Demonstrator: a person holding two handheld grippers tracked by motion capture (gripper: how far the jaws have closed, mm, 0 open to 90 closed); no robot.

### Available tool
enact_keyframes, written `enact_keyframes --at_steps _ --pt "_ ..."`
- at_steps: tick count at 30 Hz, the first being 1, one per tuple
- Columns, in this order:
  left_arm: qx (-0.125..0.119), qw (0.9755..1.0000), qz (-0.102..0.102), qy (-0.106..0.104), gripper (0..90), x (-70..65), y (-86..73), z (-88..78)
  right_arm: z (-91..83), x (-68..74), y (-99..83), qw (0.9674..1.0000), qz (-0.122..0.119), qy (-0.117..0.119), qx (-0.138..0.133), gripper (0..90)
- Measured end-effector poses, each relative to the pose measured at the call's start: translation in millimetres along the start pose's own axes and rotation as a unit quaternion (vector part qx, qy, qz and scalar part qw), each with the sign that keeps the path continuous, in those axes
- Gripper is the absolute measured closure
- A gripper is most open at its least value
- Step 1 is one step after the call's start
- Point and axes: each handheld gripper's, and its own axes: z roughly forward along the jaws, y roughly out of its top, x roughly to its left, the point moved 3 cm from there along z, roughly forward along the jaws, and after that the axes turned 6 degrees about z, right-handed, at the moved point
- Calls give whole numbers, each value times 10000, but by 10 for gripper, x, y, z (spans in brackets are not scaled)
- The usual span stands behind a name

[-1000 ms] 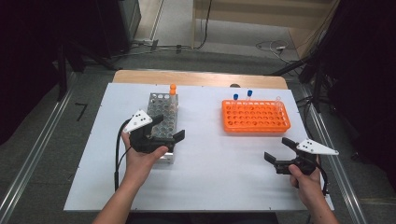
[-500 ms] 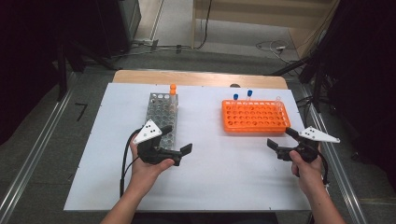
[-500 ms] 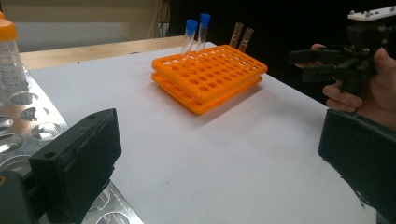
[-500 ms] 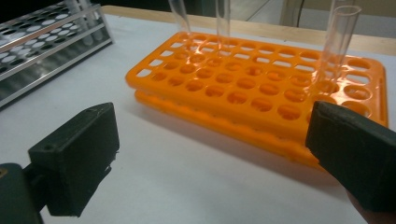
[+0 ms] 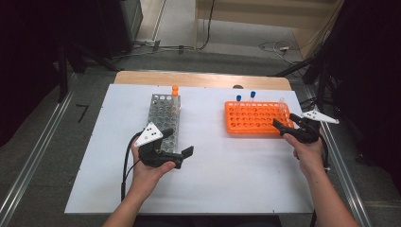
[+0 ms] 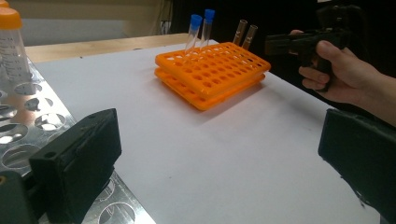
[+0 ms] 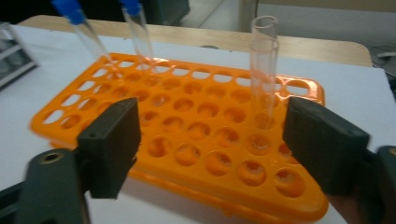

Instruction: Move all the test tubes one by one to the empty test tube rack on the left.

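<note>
Fingers of the right gripper (image 7: 210, 144), just closing partway, hold nothing above the unlabelled orange rack (image 7: 187, 140).

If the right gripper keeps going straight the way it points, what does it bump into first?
Probably the orange rack: the right gripper points across its top, jaws open with nothing held. The nearer clear tube stands close to that line, so it may be hit first; depth is hard to judge.
</note>
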Motion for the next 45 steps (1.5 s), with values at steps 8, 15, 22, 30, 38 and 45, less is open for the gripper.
enact_keyframes --at_steps 8,15,22,30,38,45 --pt "-4 10000 -36 18 0 6 -9 -4 263 -135 46 9989 162 -407 140 437" --pt "-22 10000 -60 21 0 10 -9 -7 406 -215 44 9979 207 -589 153 565" --pt "-18 9999 -117 -2 0 11 -7 -4 456 -236 9 9967 178 -786 135 694" --pt "-28 9999 -99 -9 0 -1 16 -15 413 -232 43 9971 84 -752 -19 734" --pt "-68 9999 -89 -21 0 -7 28 -12 198 -177 153 9977 23 -609 -286 734" --pt "-52 10000 -47 -50 0 -33 41 0 -22 -26 180 9987 -51 -310 -409 734"
